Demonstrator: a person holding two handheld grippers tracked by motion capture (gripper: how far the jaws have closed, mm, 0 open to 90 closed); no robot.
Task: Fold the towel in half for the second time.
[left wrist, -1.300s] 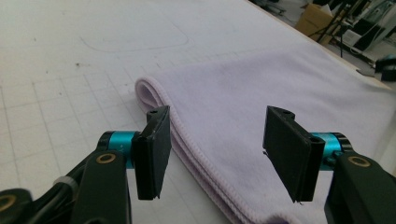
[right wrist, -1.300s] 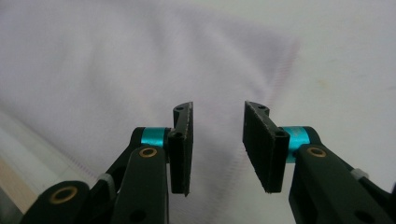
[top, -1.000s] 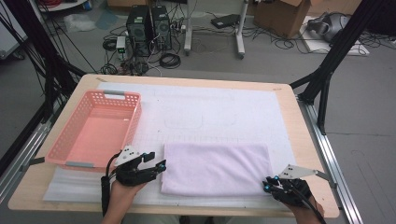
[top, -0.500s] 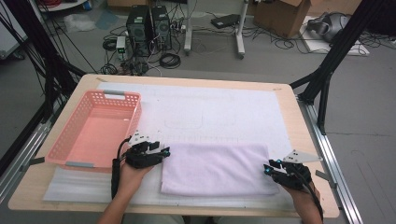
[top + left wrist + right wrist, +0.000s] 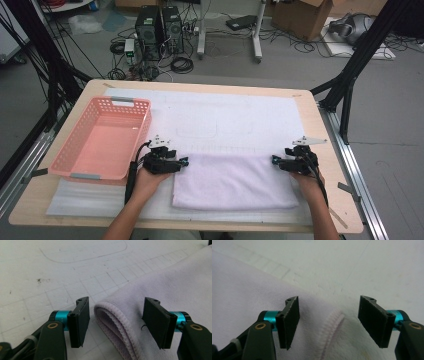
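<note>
A folded lilac towel (image 5: 235,181) lies flat on the white mat near the table's front edge. My left gripper (image 5: 183,162) rests at the towel's far left corner, open, its jaws straddling the folded, stitched corner (image 5: 112,322). At the far right corner my right gripper (image 5: 275,161) is open too, and the hemmed corner (image 5: 332,322) sits between its jaws. In both gripper views the black pads (image 5: 81,320) stand wide apart from the cloth.
A pink plastic basket (image 5: 75,160) stands empty at the table's left, close beside my left hand. The white foam mat (image 5: 225,122) covers most of the wooden table (image 5: 327,150). Beyond the table's far edge are computers and cables on the floor.
Both grippers have moved away from me, from the towel's near corners up along its sides to its far corners. The towel has not shifted.
</note>
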